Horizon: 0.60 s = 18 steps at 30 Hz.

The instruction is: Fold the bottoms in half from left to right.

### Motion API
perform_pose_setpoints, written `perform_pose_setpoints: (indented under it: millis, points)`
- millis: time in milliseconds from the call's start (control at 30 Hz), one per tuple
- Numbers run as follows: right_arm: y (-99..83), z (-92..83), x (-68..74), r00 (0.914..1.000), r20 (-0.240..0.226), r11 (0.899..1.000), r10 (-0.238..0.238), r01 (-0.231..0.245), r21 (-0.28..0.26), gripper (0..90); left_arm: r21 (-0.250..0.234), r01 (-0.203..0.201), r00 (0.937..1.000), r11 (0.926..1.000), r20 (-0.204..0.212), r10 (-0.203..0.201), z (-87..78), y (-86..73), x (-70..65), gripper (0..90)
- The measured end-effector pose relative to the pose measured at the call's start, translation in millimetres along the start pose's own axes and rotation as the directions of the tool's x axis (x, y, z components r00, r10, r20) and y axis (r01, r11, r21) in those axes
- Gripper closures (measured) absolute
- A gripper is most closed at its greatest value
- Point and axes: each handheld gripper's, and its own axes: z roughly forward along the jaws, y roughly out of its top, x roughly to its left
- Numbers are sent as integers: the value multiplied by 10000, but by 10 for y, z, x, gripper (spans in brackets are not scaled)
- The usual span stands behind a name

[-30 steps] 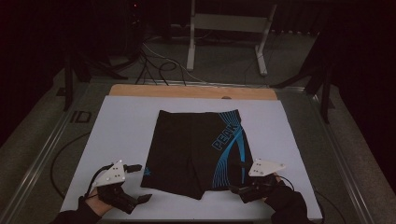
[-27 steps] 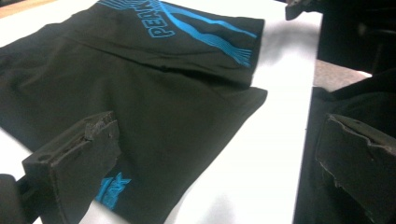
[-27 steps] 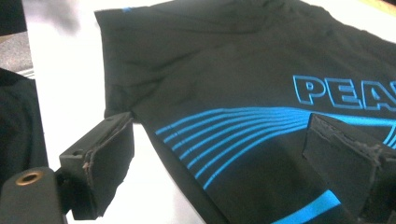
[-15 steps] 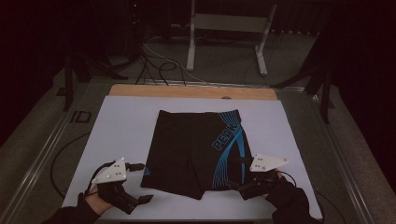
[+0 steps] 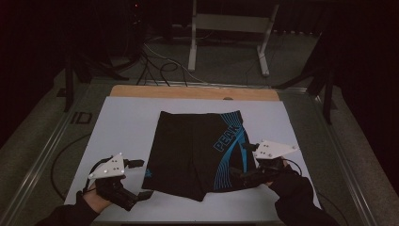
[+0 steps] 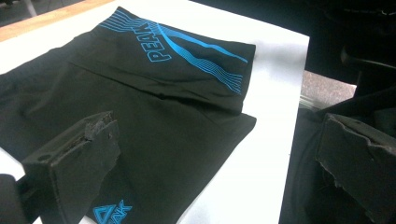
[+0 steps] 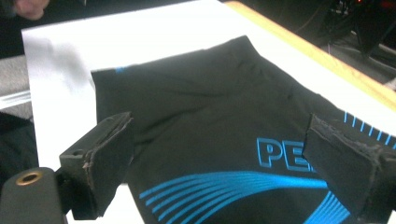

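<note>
Left gripper (image 5: 139, 179) at lower left and right gripper (image 5: 242, 162) at lower right, both released with jaws spread, flanking black shorts (image 5: 195, 153) laid flat mid-frame on white mat (image 5: 122, 122), wooden table edge (image 5: 188, 92) beyond.

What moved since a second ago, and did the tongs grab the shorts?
The right tongs slid a little farther over the right edge of the shorts, toward the blue stripes. The left tongs dropped slightly toward the person, beside the bottom left corner. Both are open with nothing gripped. The shorts lie flat in the same place on the white sheet.
</note>
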Motion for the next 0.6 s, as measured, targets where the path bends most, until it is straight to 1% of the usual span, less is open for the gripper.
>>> perform_pose_setpoints:
  millis: [167, 200, 300, 333, 433, 467, 533, 600]
  points:
    - [145, 55, -47, 9996, -9, 9996, -284, 284, -94, 93, -105, 135, 9999, 9999, -91, -136, -33, 38, 18, 0]
    - [173, 71, -53, 9997, -21, 9995, -261, 261, -151, 94, -131, 151, 9998, 9998, -143, -153, -37, 44, 21, 0]
    - [251, 129, -91, 9994, 11, 9992, -356, 356, -208, 94, -92, 170, 9989, 9998, -431, -173, -45, 64, 22, 0]
    - [277, 152, -104, 9994, -13, 9991, -349, 348, -261, 93, -54, 179, 9981, 9998, -585, -182, -52, 74, 25, 0]
    - [354, 230, -149, 9987, 0, 9983, -508, 508, -280, 94, -81, 324, 9961, 9994, -819, -330, -65, 97, 37, 0]
    - [381, 259, -156, 9990, 42, 9985, -454, 455, -291, 94, -67, 333, 9952, 9994, -915, -338, -71, 105, 40, 0]
    - [436, 326, -196, 9981, 11, 9977, -624, 624, -279, 94, -68, 364, 9939, 9993, -1038, -369, -79, 118, 46, 0]
    - [479, 377, -218, 9979, -25, 9975, -648, 647, -278, 94, -43, 385, 9931, 9992, -1106, -388, -86, 127, 46, 0]
